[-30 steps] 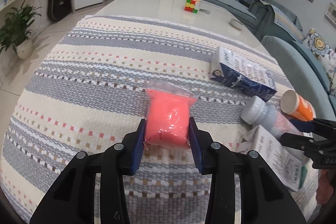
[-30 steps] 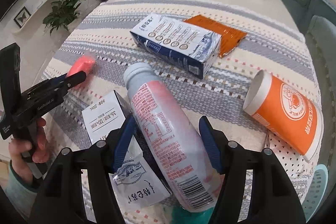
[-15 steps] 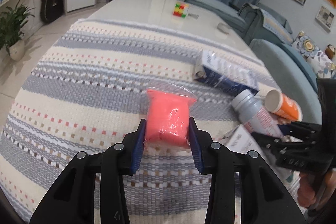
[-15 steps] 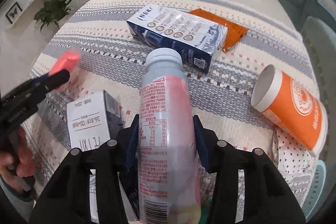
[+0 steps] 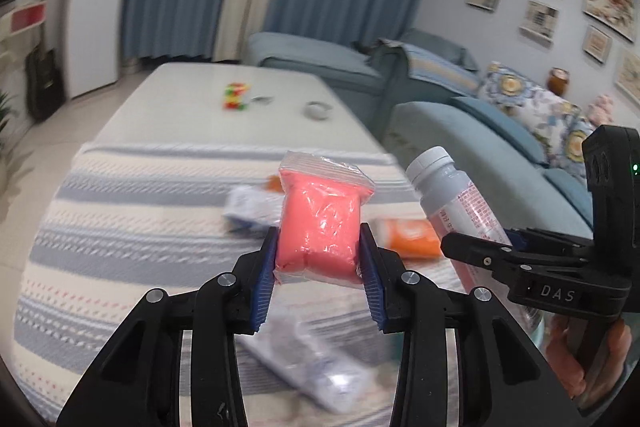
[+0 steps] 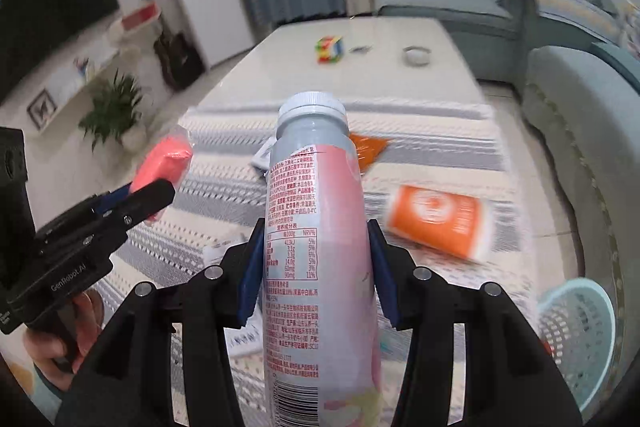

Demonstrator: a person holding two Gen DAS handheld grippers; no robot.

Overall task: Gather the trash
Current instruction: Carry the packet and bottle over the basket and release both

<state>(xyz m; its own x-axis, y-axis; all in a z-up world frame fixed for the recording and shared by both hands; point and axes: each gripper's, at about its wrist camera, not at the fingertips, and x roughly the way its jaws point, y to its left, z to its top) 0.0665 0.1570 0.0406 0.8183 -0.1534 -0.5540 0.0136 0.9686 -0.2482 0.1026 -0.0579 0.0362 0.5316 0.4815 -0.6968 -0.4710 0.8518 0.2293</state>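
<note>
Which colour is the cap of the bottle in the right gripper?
The cap is white, perhaps pale grey; the right wrist view shows it best.

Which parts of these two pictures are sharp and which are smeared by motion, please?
Left wrist view: the pink bag in the left gripper is crisp; the striped cloth and litter behind smear. Right wrist view: the bottle in the right gripper reads sharply; the orange cup blurs, edges bend.

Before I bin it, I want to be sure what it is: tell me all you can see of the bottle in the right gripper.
The bottle looks plastic: pale grey shoulder, white screw cap on, pink label with small red print and a barcode near its base. It is clamped between the right gripper fingers, cap pointing away, lifted above the striped cloth. Nothing else touches it.
</note>
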